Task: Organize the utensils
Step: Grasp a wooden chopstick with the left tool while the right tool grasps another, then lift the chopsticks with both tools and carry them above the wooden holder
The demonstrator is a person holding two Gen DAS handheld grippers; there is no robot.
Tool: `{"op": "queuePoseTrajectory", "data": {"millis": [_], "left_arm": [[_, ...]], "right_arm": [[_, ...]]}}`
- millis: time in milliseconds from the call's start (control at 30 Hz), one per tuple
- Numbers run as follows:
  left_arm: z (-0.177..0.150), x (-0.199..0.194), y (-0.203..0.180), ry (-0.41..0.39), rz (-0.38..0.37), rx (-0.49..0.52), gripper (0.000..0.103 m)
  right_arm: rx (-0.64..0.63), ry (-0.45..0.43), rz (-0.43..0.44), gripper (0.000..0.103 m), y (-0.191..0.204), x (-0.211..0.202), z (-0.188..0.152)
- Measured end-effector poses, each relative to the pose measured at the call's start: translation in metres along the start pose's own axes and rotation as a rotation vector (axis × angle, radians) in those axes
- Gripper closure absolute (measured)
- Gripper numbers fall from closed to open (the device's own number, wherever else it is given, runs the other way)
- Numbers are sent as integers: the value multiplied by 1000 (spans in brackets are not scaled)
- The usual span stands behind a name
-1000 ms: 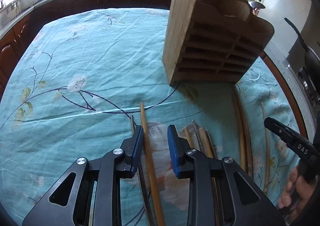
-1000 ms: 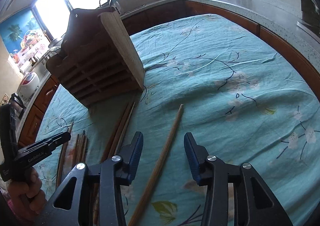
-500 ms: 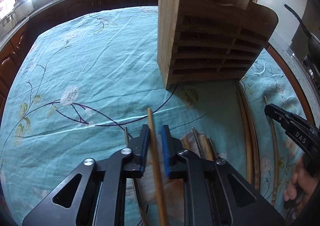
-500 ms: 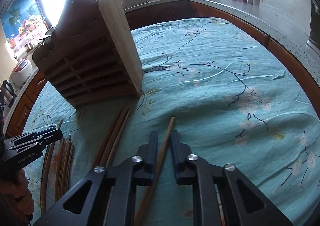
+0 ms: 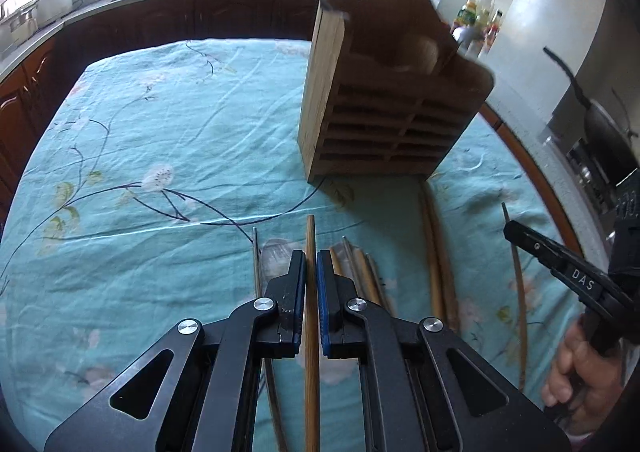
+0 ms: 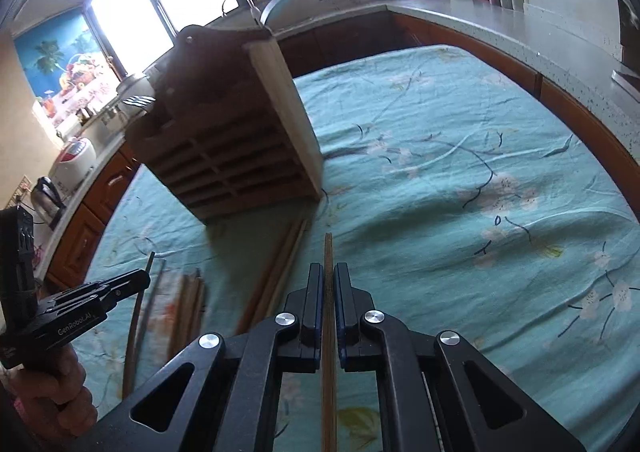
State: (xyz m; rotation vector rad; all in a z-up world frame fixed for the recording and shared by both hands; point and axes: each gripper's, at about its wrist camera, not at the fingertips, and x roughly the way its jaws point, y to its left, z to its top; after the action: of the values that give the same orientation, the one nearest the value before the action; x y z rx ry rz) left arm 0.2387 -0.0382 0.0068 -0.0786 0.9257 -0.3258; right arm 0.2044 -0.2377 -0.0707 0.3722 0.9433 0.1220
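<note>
1. The teal floral tablecloth (image 5: 168, 140) reached dark cabinets on the far side, and its left half lay bare in the left wrist view; the right wrist view showed bare cloth (image 6: 460, 180) running to a counter edge on the right.
2. The wooden utensil rack (image 5: 384, 120) stood upright on the cloth ahead of both grippers; motion blur softened its outline.
3. The left gripper (image 5: 311, 264) pinched one wooden chopstick (image 5: 310, 236) between its blue pads, the tip pointing toward the rack.
4. The right gripper (image 6: 328, 276) was likewise clamped on a second chopstick (image 6: 328, 252).
5. Loose chopsticks (image 5: 436, 252) lay on the cloth between the grippers; their near ends were hidden behind gripper bodies.
</note>
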Motion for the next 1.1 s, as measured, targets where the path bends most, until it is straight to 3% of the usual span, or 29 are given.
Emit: {"op": "queuePoseTrajectory", "data": {"millis": [233, 667, 1100], "left_arm": [[3, -59, -1, -101, -48, -32, 98], [7, -131, -8, -252, -83, -20, 98], [16, -151, -9, -316, -81, -17, 98]], "right_arm": [[-14, -77, 48, 98, 11, -42, 6], [-54, -218, 113, 98, 33, -109, 20], [-73, -280, 130, 98, 43, -129, 32]]}}
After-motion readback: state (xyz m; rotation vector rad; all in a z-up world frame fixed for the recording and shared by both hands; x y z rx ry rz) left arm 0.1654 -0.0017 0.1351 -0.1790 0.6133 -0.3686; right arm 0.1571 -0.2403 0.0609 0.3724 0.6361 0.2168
